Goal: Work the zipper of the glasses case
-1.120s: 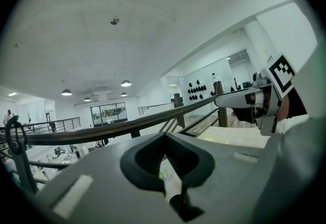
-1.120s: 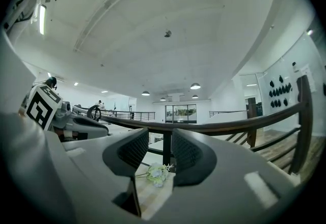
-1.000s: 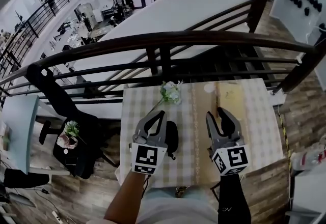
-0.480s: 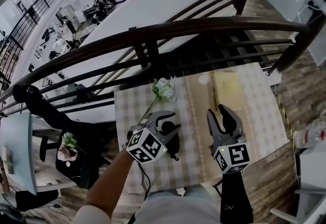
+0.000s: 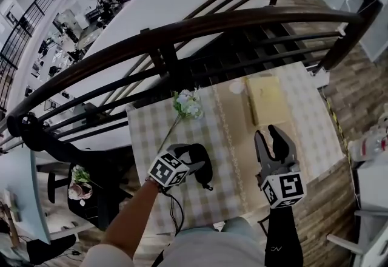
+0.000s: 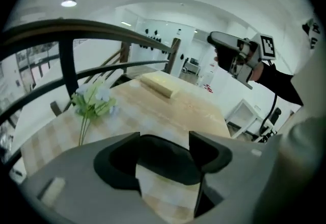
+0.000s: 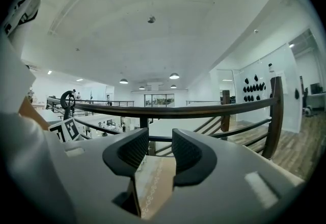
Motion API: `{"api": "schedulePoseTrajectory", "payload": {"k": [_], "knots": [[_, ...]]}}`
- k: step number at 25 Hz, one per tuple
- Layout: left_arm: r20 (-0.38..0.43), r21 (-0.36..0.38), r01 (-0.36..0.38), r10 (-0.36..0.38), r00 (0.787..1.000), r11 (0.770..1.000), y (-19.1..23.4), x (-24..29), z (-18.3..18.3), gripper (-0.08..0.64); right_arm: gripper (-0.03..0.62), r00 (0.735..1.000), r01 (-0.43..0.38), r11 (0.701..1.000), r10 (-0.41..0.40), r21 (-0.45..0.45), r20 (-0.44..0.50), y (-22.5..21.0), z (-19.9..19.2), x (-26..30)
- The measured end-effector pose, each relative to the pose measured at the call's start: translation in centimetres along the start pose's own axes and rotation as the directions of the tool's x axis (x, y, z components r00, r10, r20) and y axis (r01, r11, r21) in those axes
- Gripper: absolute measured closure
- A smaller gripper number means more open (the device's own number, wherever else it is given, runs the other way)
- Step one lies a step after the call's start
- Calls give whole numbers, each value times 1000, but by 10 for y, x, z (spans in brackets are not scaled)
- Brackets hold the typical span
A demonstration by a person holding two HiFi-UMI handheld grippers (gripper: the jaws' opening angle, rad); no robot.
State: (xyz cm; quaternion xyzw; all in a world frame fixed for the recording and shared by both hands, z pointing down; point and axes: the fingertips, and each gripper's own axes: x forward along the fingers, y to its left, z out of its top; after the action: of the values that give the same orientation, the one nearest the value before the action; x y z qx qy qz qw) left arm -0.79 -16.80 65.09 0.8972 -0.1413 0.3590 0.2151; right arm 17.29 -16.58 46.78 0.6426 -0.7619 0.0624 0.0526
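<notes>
The black glasses case (image 5: 205,168) lies on the checked tablecloth (image 5: 151,132), at the table's near left. My left gripper (image 5: 189,156) points down at it, jaws apart, with the case's near end (image 6: 163,162) between the fingertips. I cannot see the pads pressing on it. In the left gripper view the jaws (image 6: 163,136) frame the dark case. No zipper pull can be made out. My right gripper (image 5: 267,135) hovers over the table's right half, open and empty. Its own view (image 7: 160,139) shows only the table runner between the jaws.
A bunch of pale flowers (image 5: 186,104) lies beyond the case. At the far right of the table lies a flat yellowish box (image 5: 265,99), beside it a small white disc (image 5: 236,87). A dark railing (image 5: 182,35) runs behind the far table edge.
My left gripper has dropped and tipped downward onto the case, which now sits between its jaws. The right gripper has sunk a little and stays open.
</notes>
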Motion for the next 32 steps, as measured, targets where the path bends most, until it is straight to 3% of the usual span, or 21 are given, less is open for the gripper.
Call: {"api": "schedulePoseTrajectory", "payload": {"k": [2, 4, 6, 10, 12, 13, 17, 23, 27, 29, 32], "knots": [[-5, -129, 4, -5, 1000, 992, 7, 3, -15, 237, 420, 1000, 3, 1000, -3, 5, 0, 0, 0, 1], [1, -278, 28, -28, 1000, 960, 12, 7, -29, 222, 420, 1000, -3, 1000, 3, 2, 0, 1, 0, 2], [18, -430, 68, -67, 998, 900, 14, 14, -44, 216, 419, 1000, -9, 1000, 9, 1, 0, 3, 0, 4], [83, -648, 159, -138, 987, 745, 12, 27, -66, 198, 420, 1000, -19, 1000, 19, 2, 1, 7, 0, 6], [105, -694, 181, -150, 983, 697, 10, 34, -70, 183, 420, 1000, -27, 1000, 27, -2, 4, 8, 0, 7], [104, -705, 180, -152, 983, 686, 9, 38, -72, 181, 420, 1000, -29, 1000, 29, -2, 5, 8, 0, 8], [43, -696, 126, -134, 990, 707, 8, 46, -75, 180, 422, 1000, -31, 1000, 31, 0, 5, 6, 0, 6], [5, -622, 108, -134, 991, 775, -5, 60, -57, 178, 422, 998, -55, 998, 55, -12, 4, 7, -1, 7], [-27, -591, 91, -133, 991, 802, -12, 76, -49, 180, 422, 999, -49, 999, 49, 0, 7, 1, -1, 5], [-95, -517, 57, -123, 988, 854, -19, 82, -49, 181, 422, 999, -50, 999, 50, 0, 7, -2, -2, 3], [-222, -320, 26, -101, 970, 947, -34, 89, -50, 187, 422, 999, -54, 999, 54, -5, 7, -6, -3, 1]]}}
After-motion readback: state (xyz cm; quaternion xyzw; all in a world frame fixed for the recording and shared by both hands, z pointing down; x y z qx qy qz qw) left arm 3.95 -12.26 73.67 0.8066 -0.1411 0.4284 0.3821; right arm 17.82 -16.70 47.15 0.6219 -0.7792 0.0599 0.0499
